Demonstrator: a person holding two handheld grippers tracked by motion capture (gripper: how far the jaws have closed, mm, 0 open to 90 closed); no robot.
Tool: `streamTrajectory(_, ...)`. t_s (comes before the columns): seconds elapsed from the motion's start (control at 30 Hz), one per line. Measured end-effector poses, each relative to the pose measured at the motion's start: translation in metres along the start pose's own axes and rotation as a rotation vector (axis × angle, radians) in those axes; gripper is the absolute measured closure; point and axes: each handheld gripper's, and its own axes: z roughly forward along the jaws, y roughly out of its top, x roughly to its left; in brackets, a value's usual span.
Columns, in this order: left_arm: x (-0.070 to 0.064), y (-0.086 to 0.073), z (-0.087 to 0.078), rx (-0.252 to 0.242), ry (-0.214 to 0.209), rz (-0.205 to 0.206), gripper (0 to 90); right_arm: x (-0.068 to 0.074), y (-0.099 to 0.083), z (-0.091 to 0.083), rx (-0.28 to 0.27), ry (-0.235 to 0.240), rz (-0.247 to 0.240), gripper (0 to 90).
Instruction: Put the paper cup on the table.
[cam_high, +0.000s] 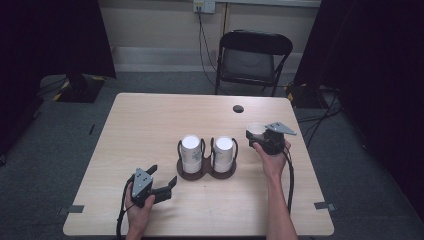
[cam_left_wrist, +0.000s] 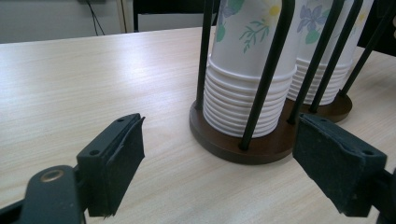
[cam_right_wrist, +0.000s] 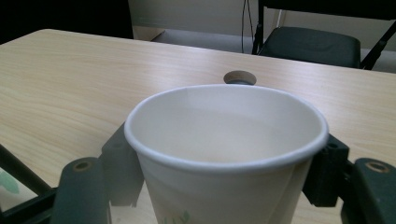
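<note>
Right gripper: jaws closed on the paper cup, held upright between them; it should be kept level and gripped lightly.
Left gripper: jaws spread wide, nothing held.
Cup holder: just ahead of the left jaws, stacks inside.

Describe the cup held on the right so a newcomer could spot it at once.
Start at the wooden table and find the dark double holder with two upside-down cup stacks near its middle. Just right of it, the right gripper holds one paper cup. It alone stands mouth-up, empty, outside the holder.
</note>
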Motion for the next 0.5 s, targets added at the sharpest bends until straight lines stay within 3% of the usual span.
streamTrajectory(0.2, 0.000, 0.000, 0.000, 0.001, -0.002, 0.000, 16.4, -0.003, -0.010, 0.011, 0.036, 0.006, 0.023, 27.6)
streamTrajectory(0.5, 0.001, 0.000, 0.000, 0.000, -0.002, -0.009, 16.5, 0.000, -0.020, 0.020, 0.047, 0.021, 0.026, 26.7)
